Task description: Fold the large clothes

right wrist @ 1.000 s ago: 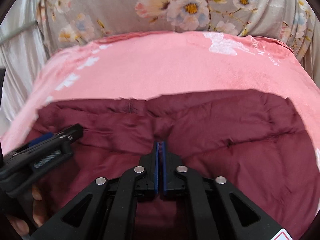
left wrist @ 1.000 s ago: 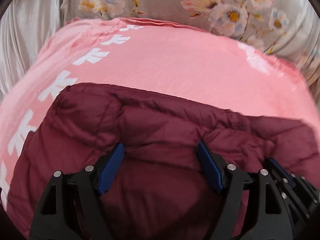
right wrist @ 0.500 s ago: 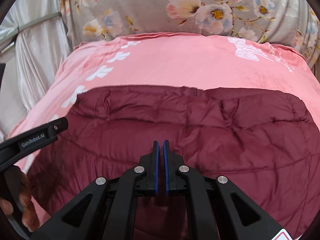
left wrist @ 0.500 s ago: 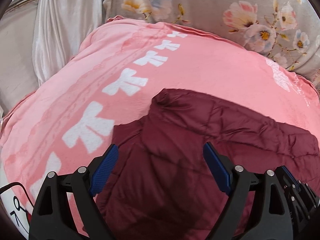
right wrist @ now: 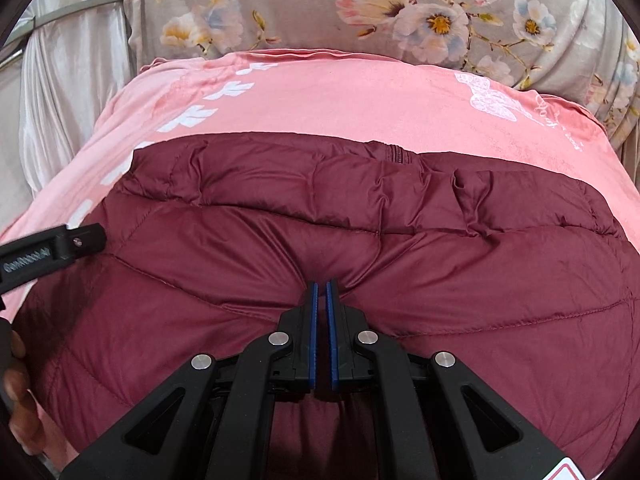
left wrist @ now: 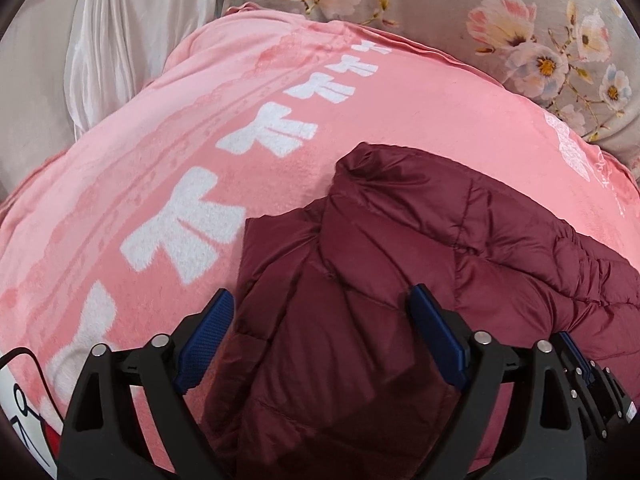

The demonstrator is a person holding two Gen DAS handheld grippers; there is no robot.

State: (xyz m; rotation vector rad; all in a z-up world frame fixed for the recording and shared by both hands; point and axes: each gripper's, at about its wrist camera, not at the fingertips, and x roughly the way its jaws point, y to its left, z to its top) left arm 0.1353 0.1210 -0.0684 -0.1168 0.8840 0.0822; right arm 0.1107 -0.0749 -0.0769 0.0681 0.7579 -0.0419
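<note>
Left gripper [left wrist: 320, 336] is hanging wide open over the maroon jacket [left wrist: 400, 280], its blue pads [left wrist: 204, 336] sitting either side of a folded puffy section. Jacket's lying on a pink blanket [left wrist: 360, 120] with white prints, floral fabric [left wrist: 480, 12] showing behind it. Right gripper [left wrist: 580, 364] is peeking in at the lower right edge.

surface: pink blanket [right wrist: 360, 96] | on it: maroon puffer jacket [right wrist: 400, 248]
</note>
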